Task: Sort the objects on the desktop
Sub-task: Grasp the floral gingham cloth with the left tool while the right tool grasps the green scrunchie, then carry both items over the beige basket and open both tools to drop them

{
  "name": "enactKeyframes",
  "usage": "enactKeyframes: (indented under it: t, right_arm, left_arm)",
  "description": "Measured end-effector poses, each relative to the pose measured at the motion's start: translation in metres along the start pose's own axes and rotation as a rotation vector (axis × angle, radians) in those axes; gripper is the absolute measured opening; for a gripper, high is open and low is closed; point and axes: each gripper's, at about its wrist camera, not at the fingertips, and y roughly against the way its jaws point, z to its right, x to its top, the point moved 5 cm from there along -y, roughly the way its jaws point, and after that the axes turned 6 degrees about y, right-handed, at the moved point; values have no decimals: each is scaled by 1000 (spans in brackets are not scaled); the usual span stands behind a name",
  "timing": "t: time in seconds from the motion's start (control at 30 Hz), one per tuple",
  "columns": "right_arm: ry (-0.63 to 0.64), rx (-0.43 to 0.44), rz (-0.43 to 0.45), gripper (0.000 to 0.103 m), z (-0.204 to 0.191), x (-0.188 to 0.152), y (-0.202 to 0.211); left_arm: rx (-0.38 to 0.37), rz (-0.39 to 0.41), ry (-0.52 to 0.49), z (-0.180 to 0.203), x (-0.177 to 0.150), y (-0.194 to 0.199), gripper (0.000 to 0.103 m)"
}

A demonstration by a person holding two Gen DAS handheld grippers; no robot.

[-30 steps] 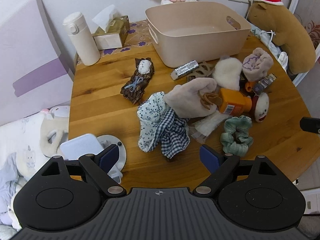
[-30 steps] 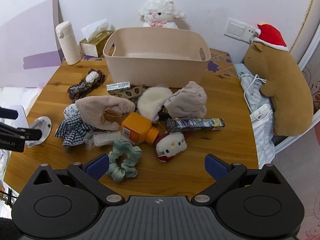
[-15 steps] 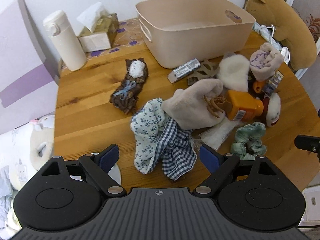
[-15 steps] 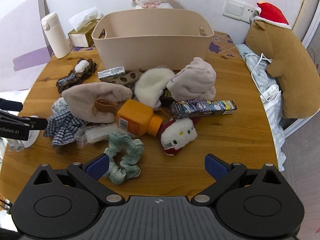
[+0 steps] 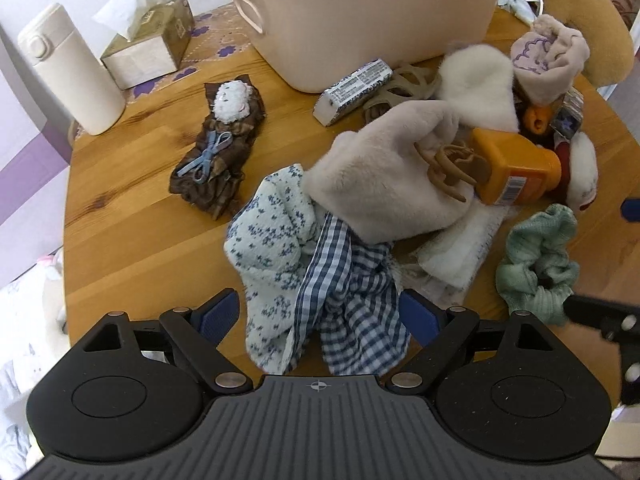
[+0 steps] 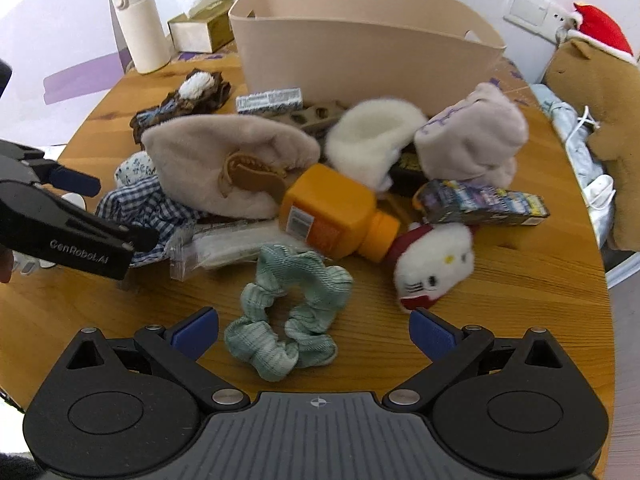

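While your left claw [image 5: 318, 316] gapes around the checked cloth [image 5: 352, 320], your right claw [image 6: 314, 328] spreads wide over the green scrunchie [image 6: 288, 316] on the worktop [image 6: 500, 312].

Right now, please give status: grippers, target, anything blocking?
Left gripper open over checked cloth. Right gripper open over green scrunchie. Both empty. Bin behind pile; orange bottle lies between.

Black claw [image 6: 314, 330] bodies, blue pads [image 6: 196, 330], silver screws.
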Motion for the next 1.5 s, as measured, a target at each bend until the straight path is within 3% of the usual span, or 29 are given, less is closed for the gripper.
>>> enactKeyframes:
  t: [0.2,0.4,0.47,0.6,0.67,0.77,0.93,1.17,1.5]
  right_arm:
    - [9,8,-23,92,-5,2,-21]
    - [11,20,-44,79,-7,-1,-37]
    - [24,26,-51,65,-8,-3,-40]
    - [68,28,-40,51,-13,-2,-40]
    - [66,34,-43,34,-13,-1,-38]
    - [79,36,-47,21,-13,0,-37]
    - [66,47,-41,17,-8,0,-33]
    - [42,77,-6,17,4,7,-18]
    - [16,81,105,17,32,38,22]
  left_arm:
    - [15,-29,56,1,5,-20,87]
    - [13,-47,142,1,11,-32,70]
    - [6,-48,149,2,12,-34,65]
    - [6,-39,148,8,15,-35,49]
    - [7,-37,137,12,14,-34,41]
    - [21,-37,127,16,13,-32,29]
    - [33,-38,135,18,6,-26,21]
    - [18,-48,257,4,-5,-7,20]
    - [50,16,338,-4,-4,31,19]
